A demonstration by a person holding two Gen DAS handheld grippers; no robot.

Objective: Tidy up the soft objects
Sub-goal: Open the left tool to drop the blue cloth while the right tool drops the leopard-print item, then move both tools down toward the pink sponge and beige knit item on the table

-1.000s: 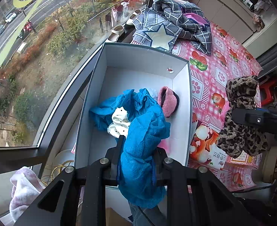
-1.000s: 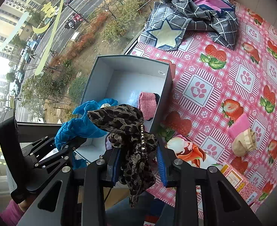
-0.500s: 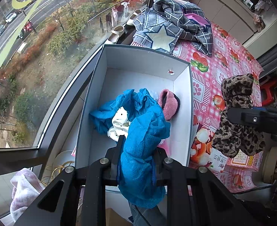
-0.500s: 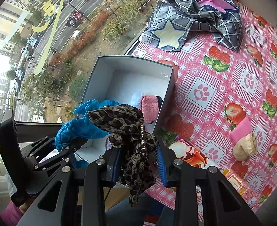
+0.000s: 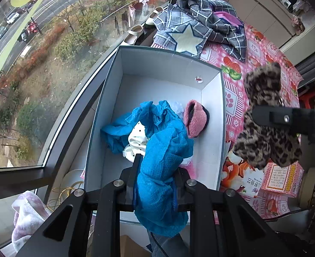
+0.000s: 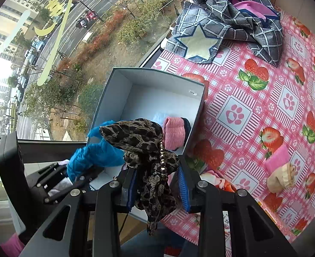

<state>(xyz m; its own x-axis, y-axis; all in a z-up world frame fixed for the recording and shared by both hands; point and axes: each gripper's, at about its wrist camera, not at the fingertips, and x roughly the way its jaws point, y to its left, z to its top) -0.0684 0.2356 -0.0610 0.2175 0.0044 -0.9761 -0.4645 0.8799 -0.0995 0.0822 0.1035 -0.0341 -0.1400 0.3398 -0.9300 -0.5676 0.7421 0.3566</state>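
My left gripper is shut on a blue cloth and hangs over the near end of a grey box with a white inside. Part of the cloth trails into the box beside a white dotted piece and a pink sock. My right gripper is shut on a leopard-print cloth, which hangs just right of the box's right wall; it shows in the left wrist view as the leopard-print cloth. The left gripper with the blue cloth sits left of it.
A pink strawberry-and-paw tablecloth covers the table. A grey checked garment with a star patch lies at the far end. A pink item with a beige piece lies to the right. A large window borders the box's left side.
The right gripper with the leopard-print cloth has shifted left, closer to the box's right wall. The left gripper and the blue cloth have stayed put.
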